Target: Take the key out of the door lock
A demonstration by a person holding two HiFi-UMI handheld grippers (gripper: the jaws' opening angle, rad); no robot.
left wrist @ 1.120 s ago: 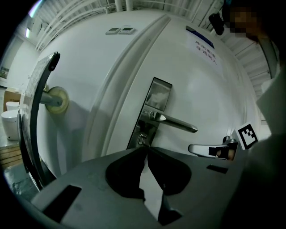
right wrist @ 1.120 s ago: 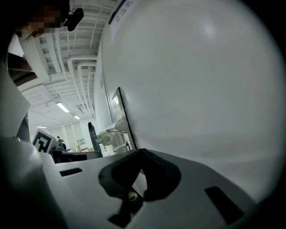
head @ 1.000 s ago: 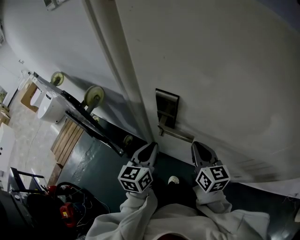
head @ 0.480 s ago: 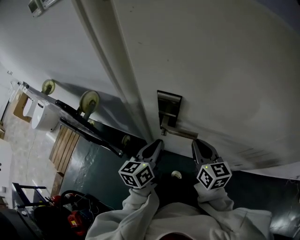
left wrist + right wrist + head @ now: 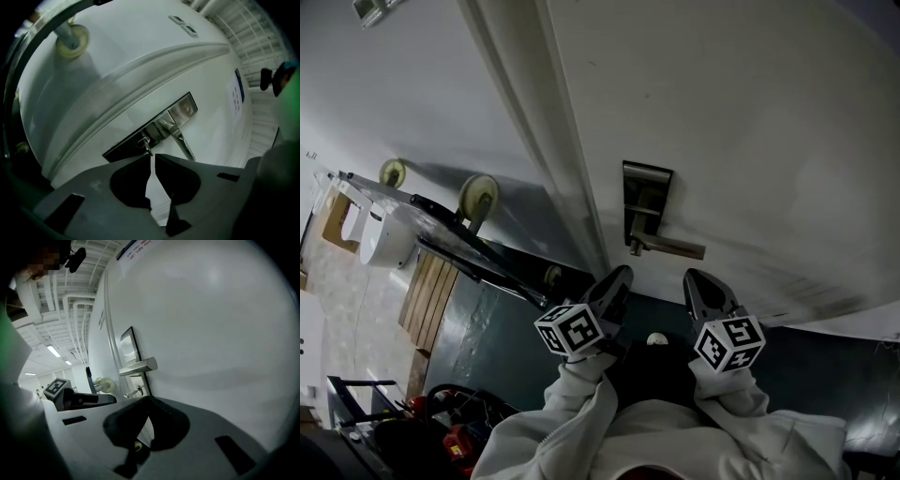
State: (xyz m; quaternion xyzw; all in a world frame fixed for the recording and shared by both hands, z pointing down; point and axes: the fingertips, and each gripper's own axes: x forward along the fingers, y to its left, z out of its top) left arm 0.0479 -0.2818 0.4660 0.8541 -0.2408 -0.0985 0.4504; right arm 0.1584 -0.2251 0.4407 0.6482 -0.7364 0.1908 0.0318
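A metal lock plate (image 5: pixel 646 200) with a lever handle (image 5: pixel 671 248) sits on the white door (image 5: pixel 750 122). The small key (image 5: pixel 147 145) sticks out of the plate (image 5: pixel 131 143) beside the handle (image 5: pixel 181 140). My left gripper (image 5: pixel 153 156) points at the key from just short of it, its jaws only a narrow slit apart and empty. In the head view it (image 5: pixel 617 279) is below the handle. My right gripper (image 5: pixel 695 280) hangs below the lever's end, shut and empty. From its side view (image 5: pixel 149 400) I see the key (image 5: pixel 135 391) and the handle (image 5: pixel 138 365).
To the left of the door, a cart with pale wheels (image 5: pixel 477 196) leans over the dark floor (image 5: pixel 487 328), near a wooden pallet (image 5: pixel 436 278) and a white container (image 5: pixel 384 234). A small white round thing (image 5: pixel 657 339) lies on the floor between my sleeves.
Both grippers have come up closer to the lock plate and handle. The left one has tilted in toward the key.
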